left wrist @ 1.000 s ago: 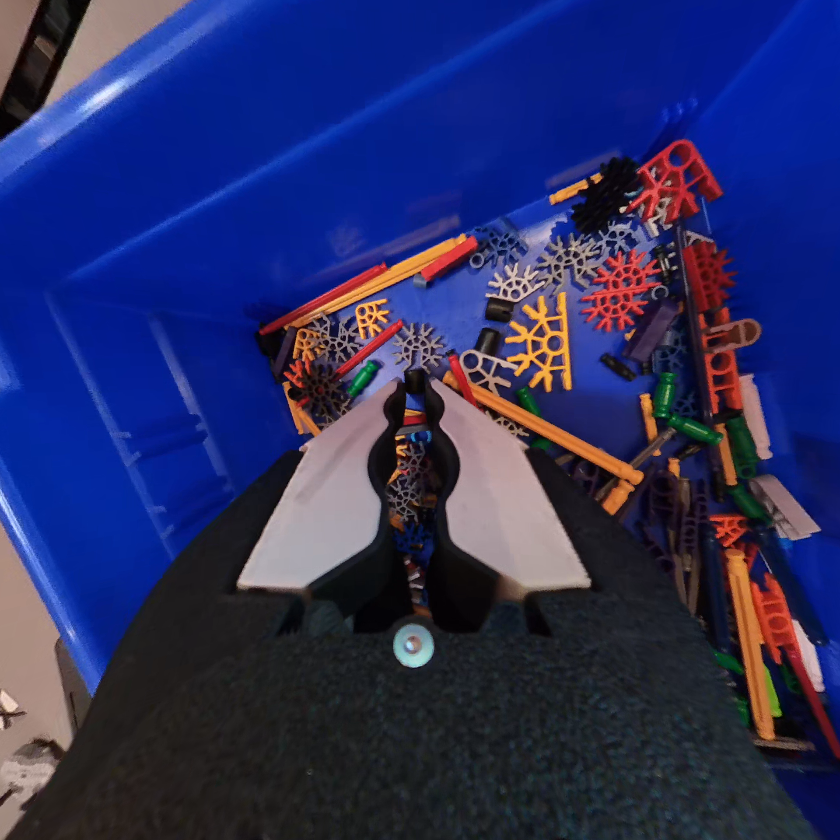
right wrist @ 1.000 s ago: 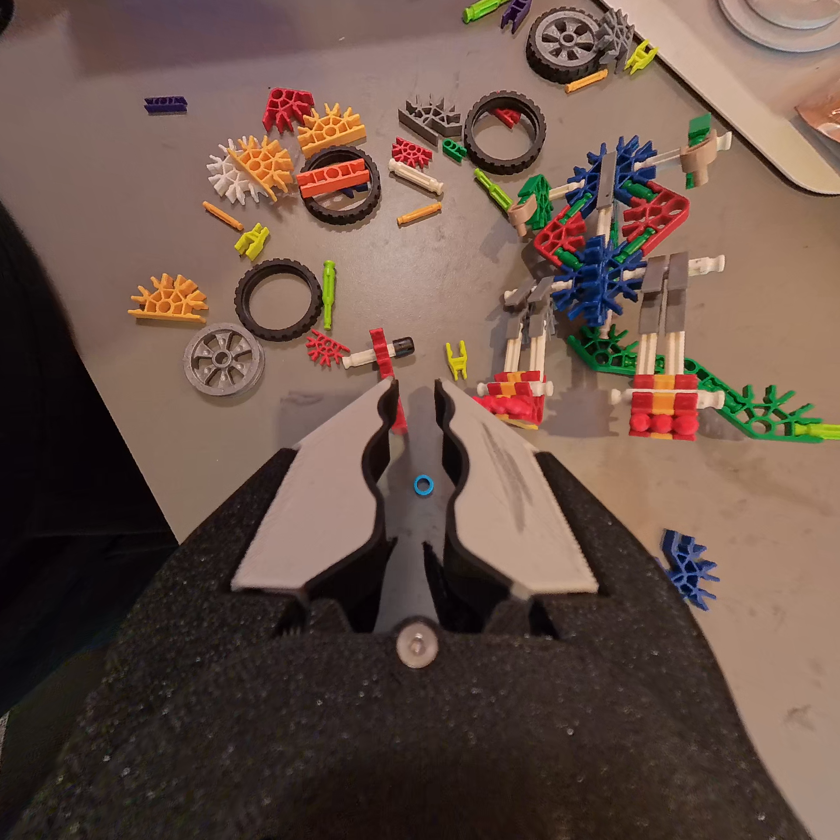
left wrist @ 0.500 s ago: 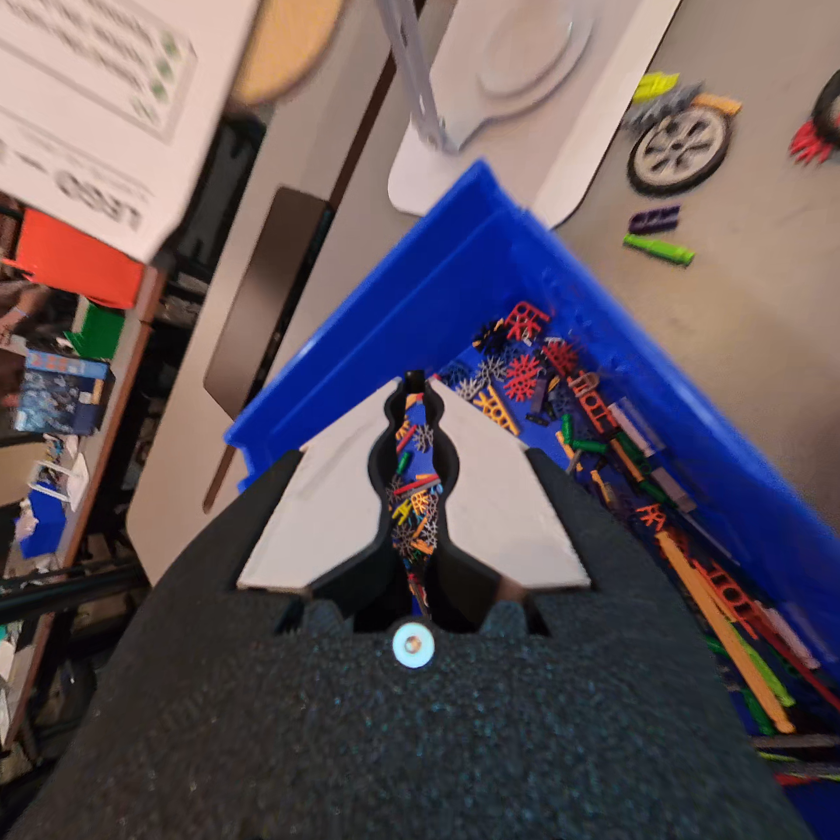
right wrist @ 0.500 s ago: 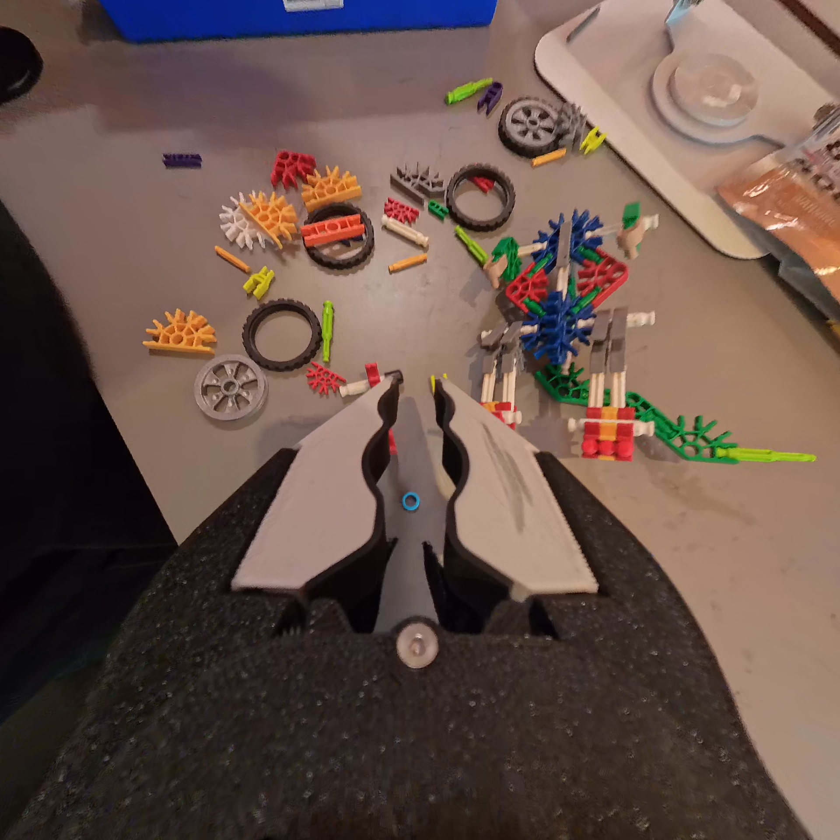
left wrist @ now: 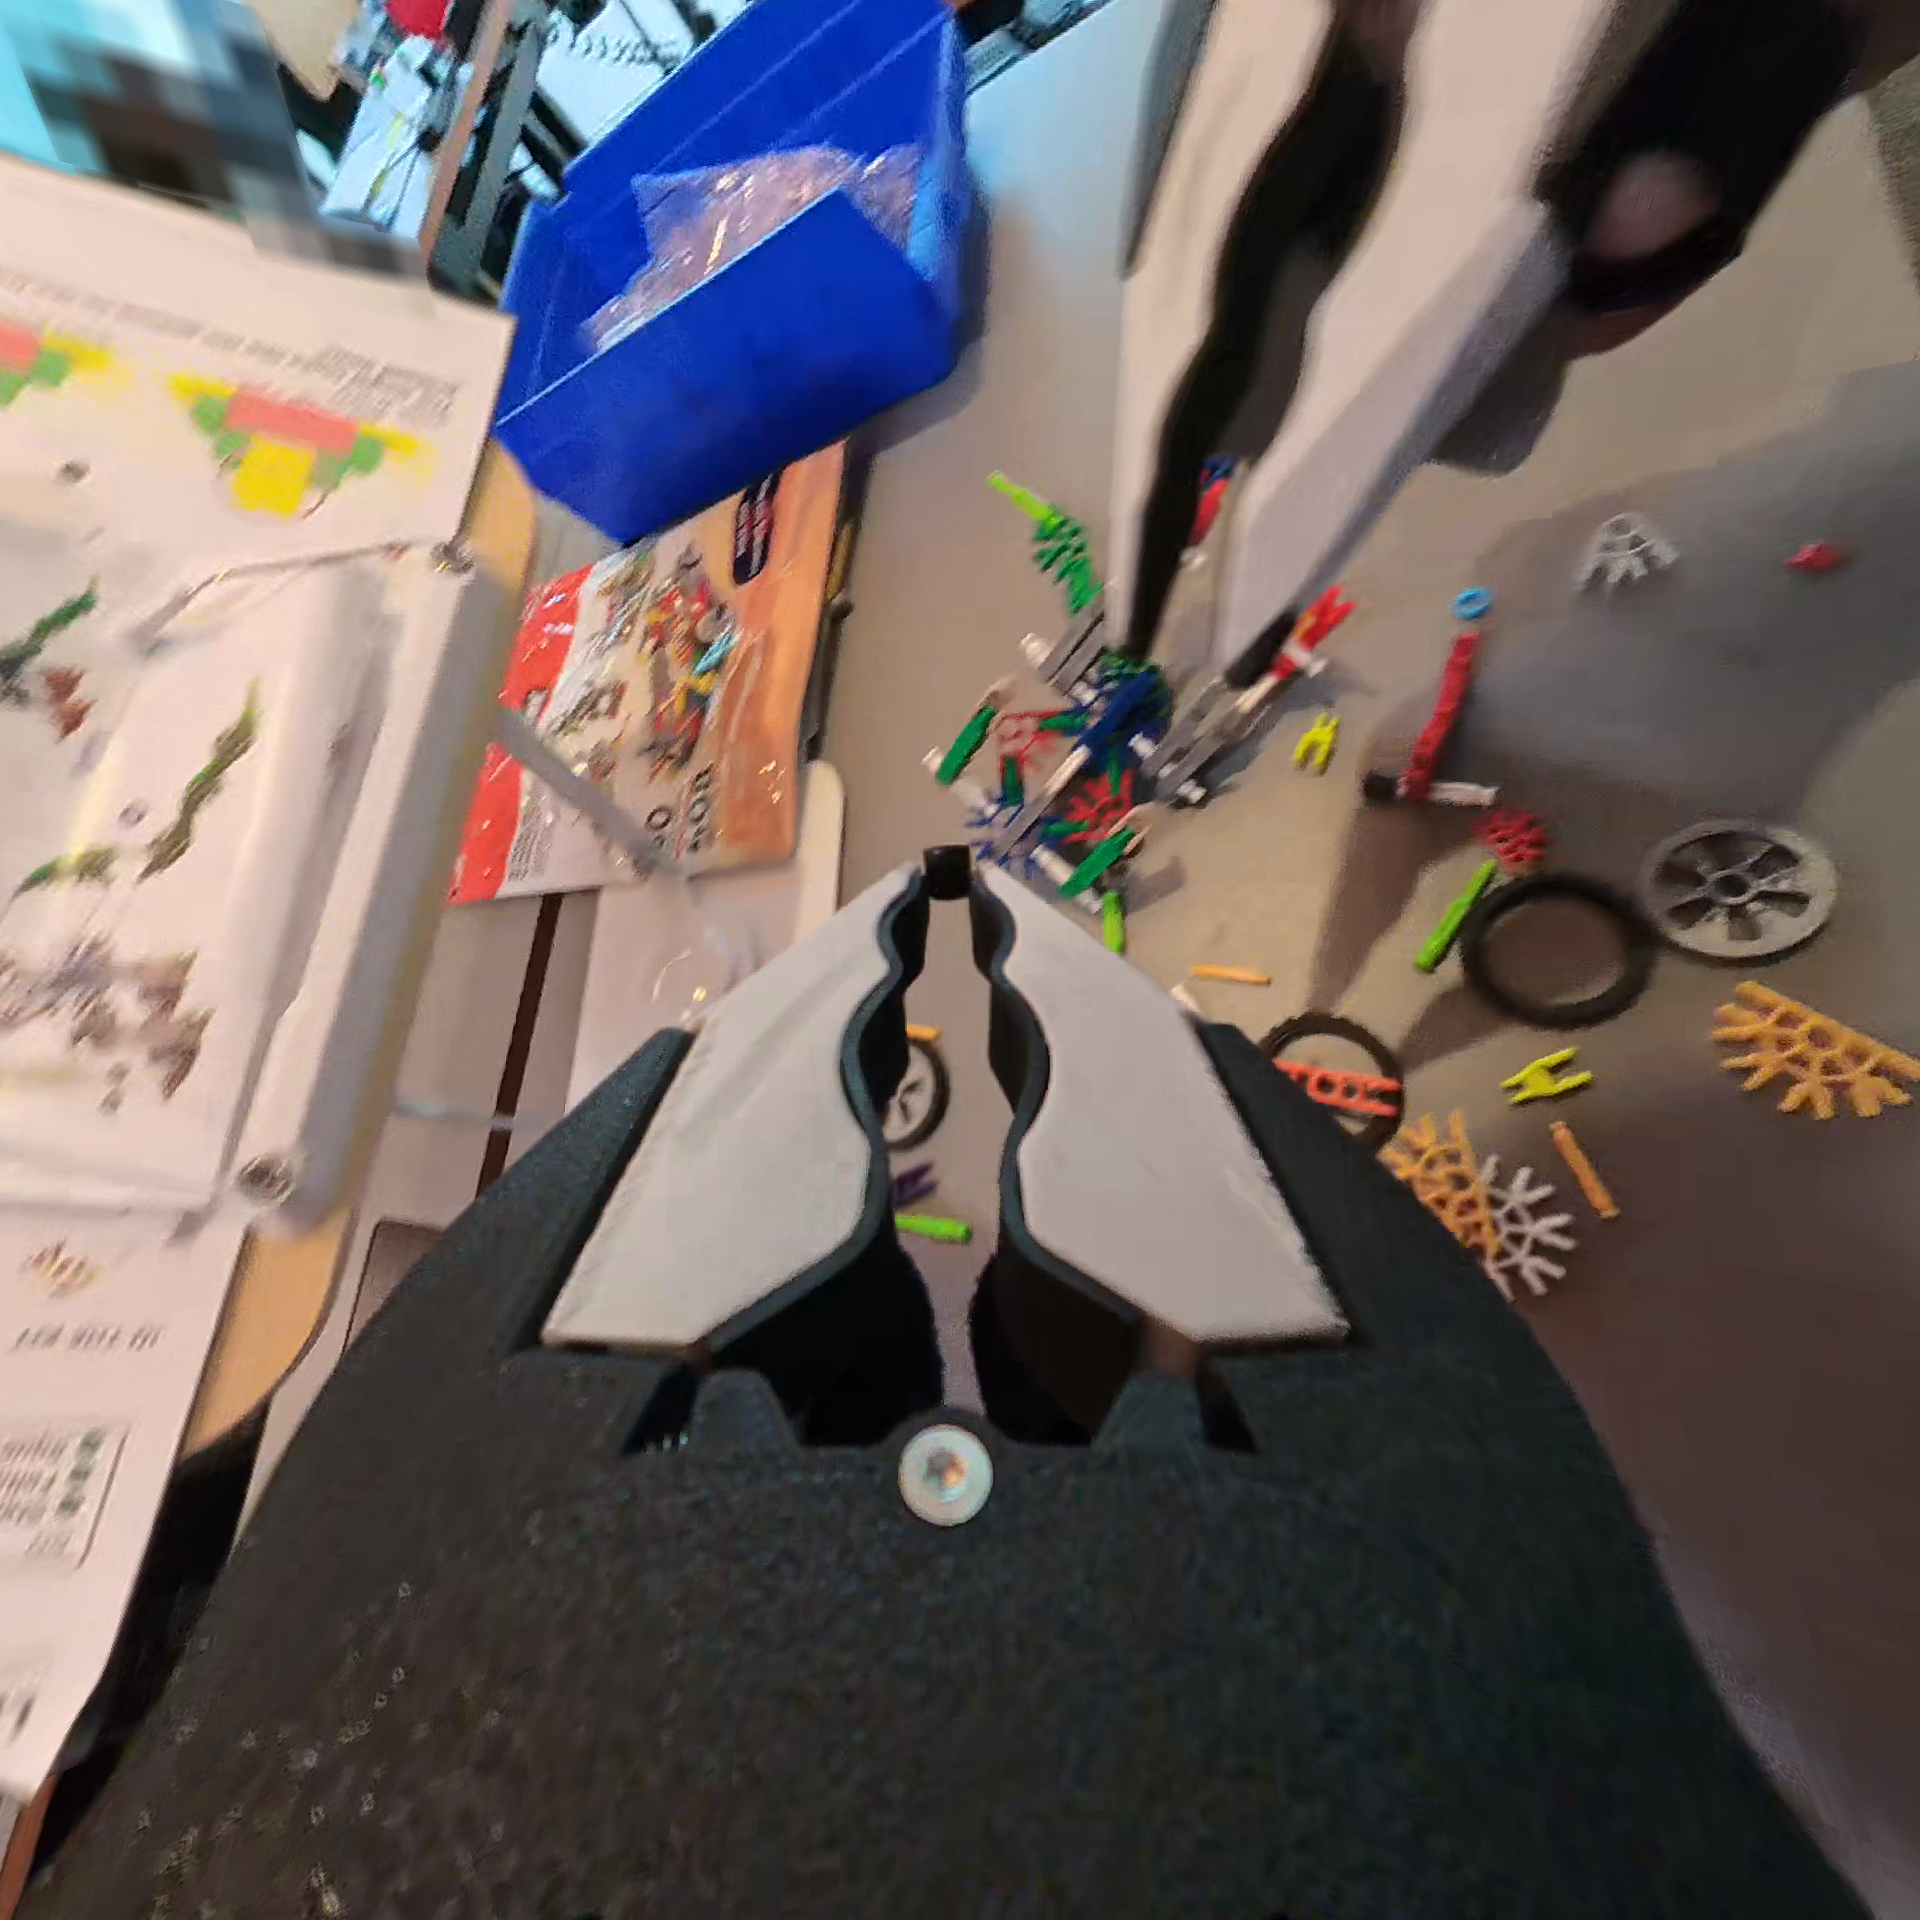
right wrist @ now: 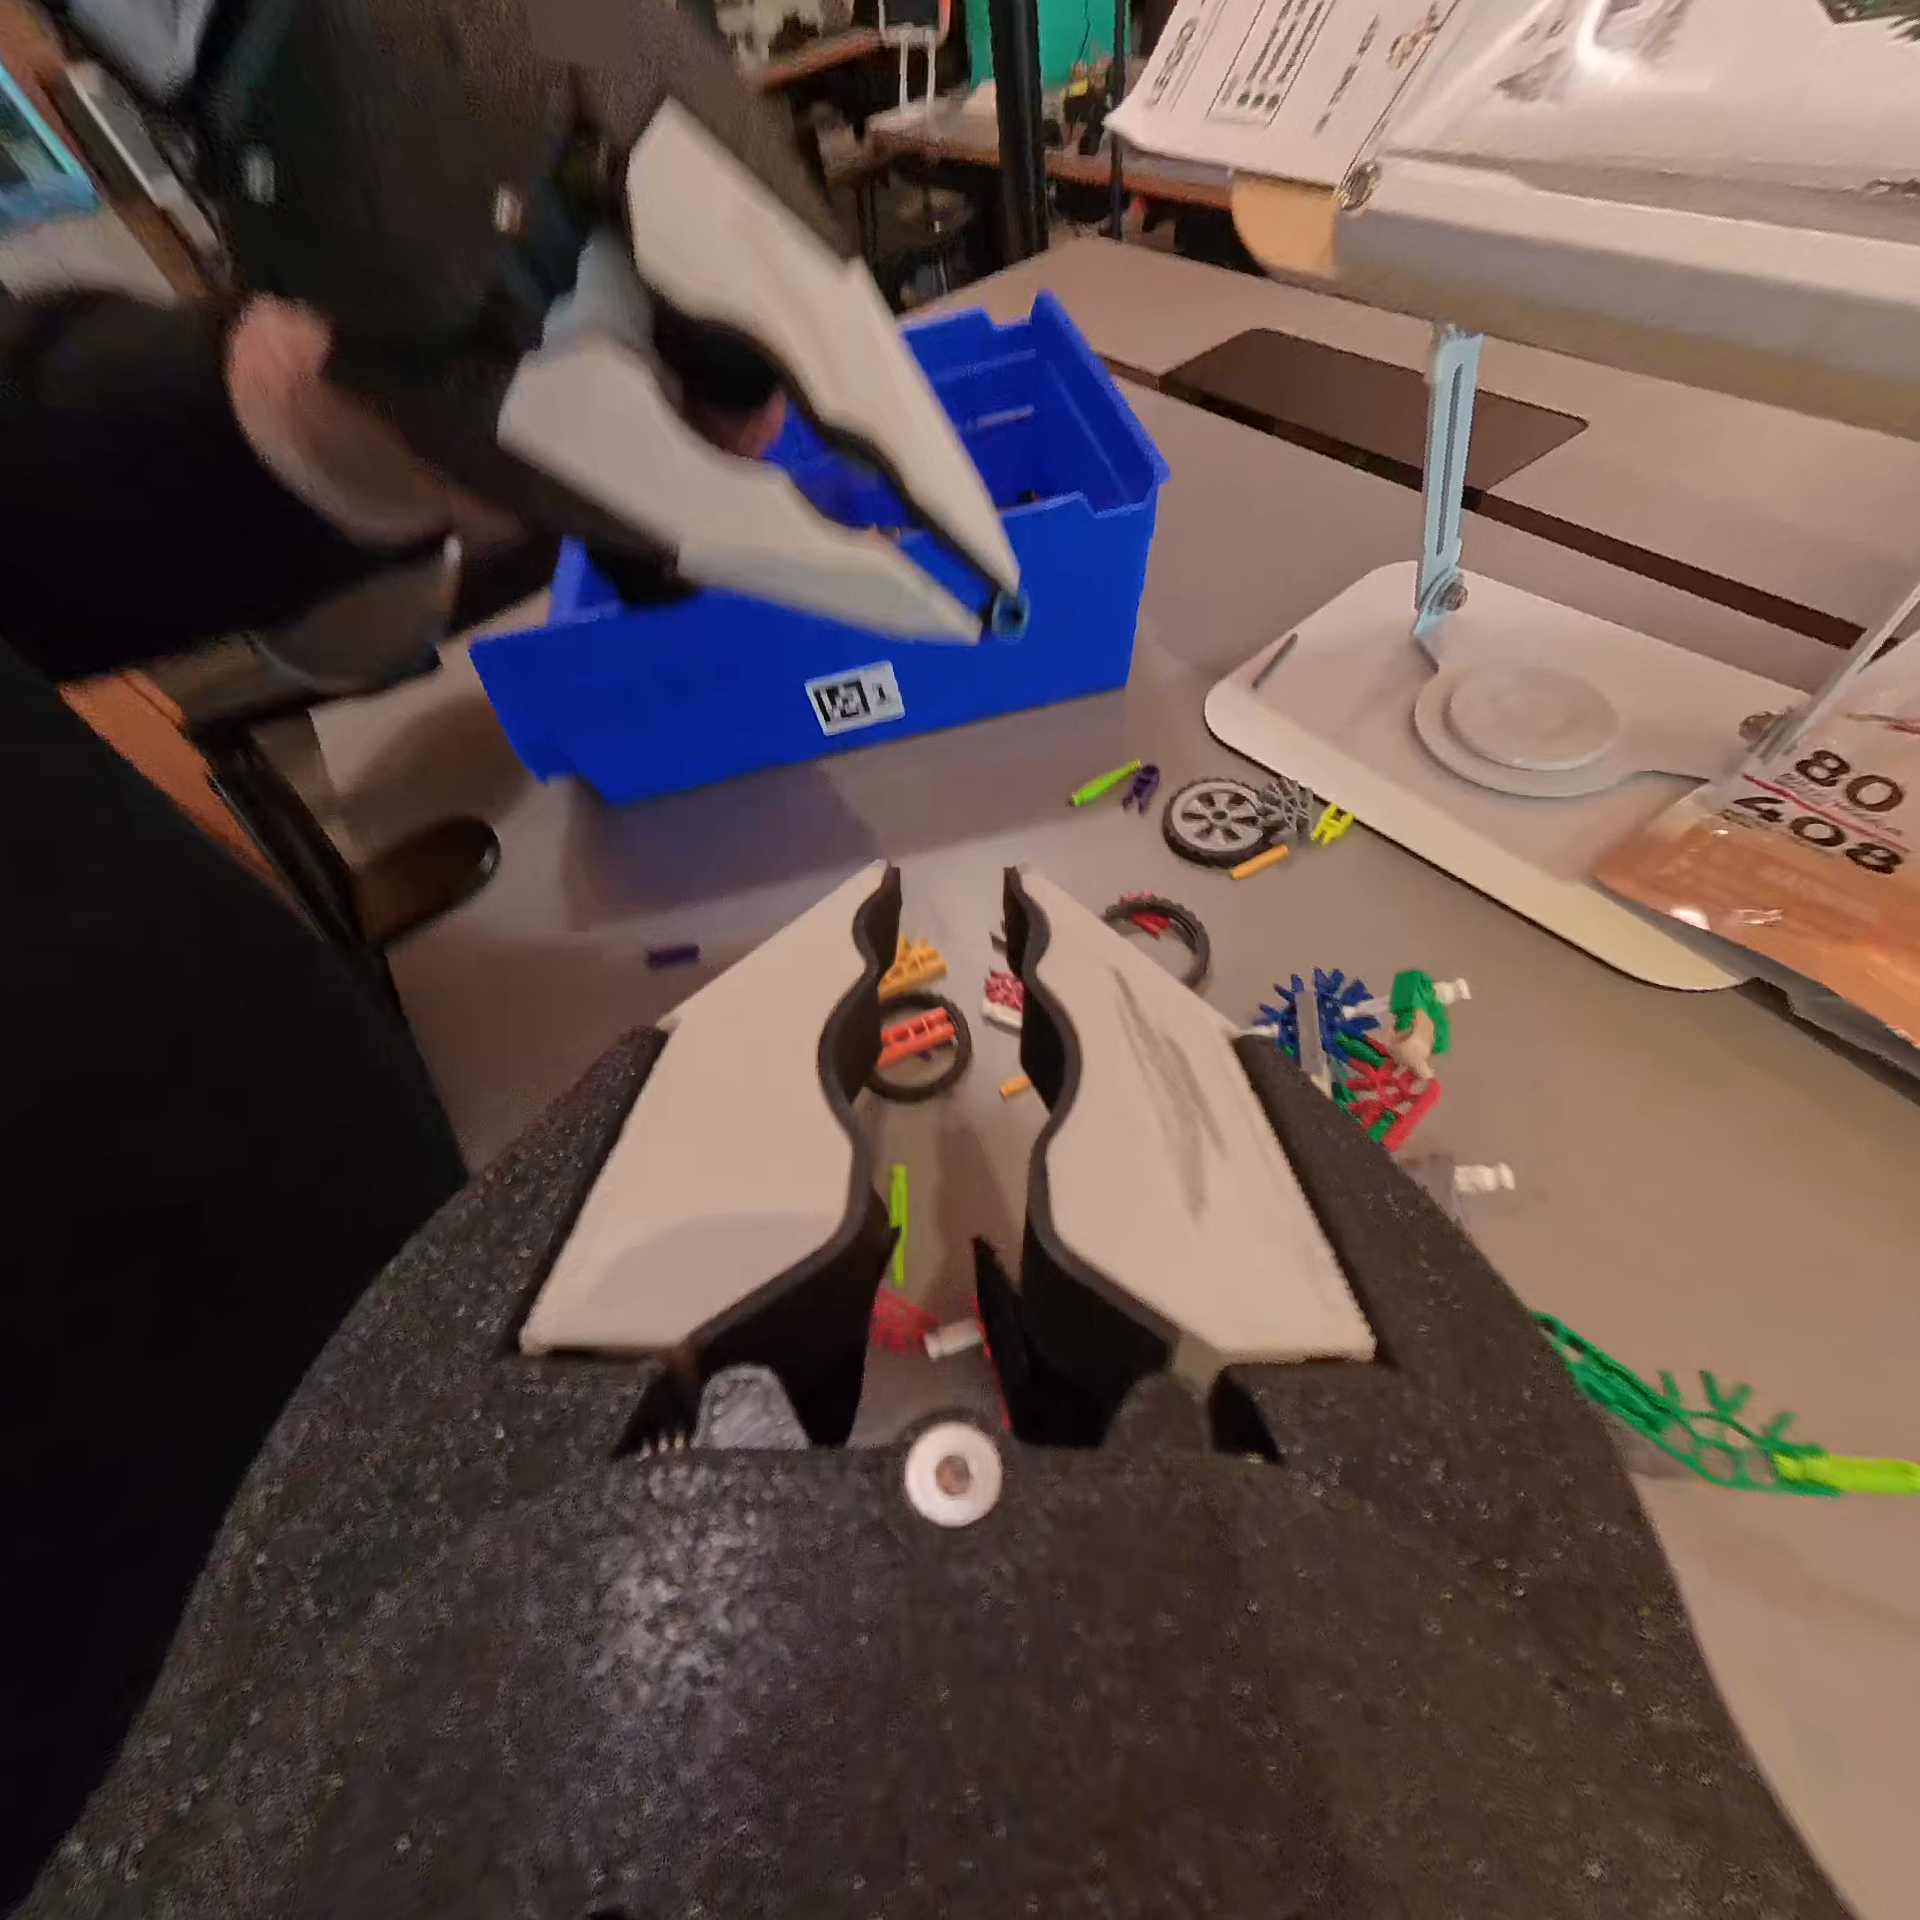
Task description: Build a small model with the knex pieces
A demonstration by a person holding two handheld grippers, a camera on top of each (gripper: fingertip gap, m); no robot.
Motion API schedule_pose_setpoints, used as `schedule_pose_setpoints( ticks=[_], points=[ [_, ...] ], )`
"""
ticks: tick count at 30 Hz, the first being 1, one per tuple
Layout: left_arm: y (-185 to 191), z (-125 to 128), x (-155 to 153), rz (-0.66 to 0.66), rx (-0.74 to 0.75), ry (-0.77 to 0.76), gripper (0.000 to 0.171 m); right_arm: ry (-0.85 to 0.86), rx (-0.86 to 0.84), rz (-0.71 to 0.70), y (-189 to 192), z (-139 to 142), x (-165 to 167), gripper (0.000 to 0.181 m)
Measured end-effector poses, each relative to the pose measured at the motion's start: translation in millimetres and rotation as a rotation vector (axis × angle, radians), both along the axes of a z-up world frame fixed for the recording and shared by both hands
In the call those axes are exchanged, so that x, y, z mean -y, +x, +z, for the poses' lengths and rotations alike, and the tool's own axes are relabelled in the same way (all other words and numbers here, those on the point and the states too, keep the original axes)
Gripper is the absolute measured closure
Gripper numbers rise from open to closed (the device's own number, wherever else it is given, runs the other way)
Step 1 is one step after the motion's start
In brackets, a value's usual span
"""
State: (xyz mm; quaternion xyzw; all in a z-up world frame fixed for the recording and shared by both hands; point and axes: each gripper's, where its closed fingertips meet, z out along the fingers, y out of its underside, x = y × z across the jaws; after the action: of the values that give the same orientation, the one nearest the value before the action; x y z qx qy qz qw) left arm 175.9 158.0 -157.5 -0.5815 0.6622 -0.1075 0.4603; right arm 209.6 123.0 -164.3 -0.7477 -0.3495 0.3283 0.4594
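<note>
between left gripper point(left wrist: 947, 871) fingers point(left wrist: 790, 1081), small black piece point(left wrist: 947, 862)

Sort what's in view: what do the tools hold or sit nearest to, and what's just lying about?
With the tools: left tool, shut on small black piece; right tool, open, empty, nearest black tyre.
Lying about: blue bin, grey wheel, built model, green lattice strip.

Small black cylindrical connector piece point(left wrist: 947, 869), sitting pinched upright between the tips of the left gripper point(left wrist: 948, 883), hanging above the grey table point(left wrist: 1714, 1455) near the multicoloured rod-and-connector model point(left wrist: 1081, 758).
</note>
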Motion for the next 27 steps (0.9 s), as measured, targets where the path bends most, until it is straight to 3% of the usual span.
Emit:
schedule_pose_setpoints(
  ticks=[9,16,22,27],
  points=[
    [32,-3,28,-0.11,0.031,-0.013,0.166,-0.163,-0.232,-0.019,-1,9,-9,0.16],
    [34,-4,31,-0.122,0.039,-0.013,0.166,-0.199,-0.246,0.0,-3,6,-7,0.161],
    [34,-3,35,-0.142,0.05,-0.008,0.166,-0.281,-0.398,0.037,-5,17,-4,0.161],
    [35,-3,38,-0.15,0.053,-0.005,0.166,-0.302,-0.4,0.052,-11,14,-2,0.162]
  ],
)
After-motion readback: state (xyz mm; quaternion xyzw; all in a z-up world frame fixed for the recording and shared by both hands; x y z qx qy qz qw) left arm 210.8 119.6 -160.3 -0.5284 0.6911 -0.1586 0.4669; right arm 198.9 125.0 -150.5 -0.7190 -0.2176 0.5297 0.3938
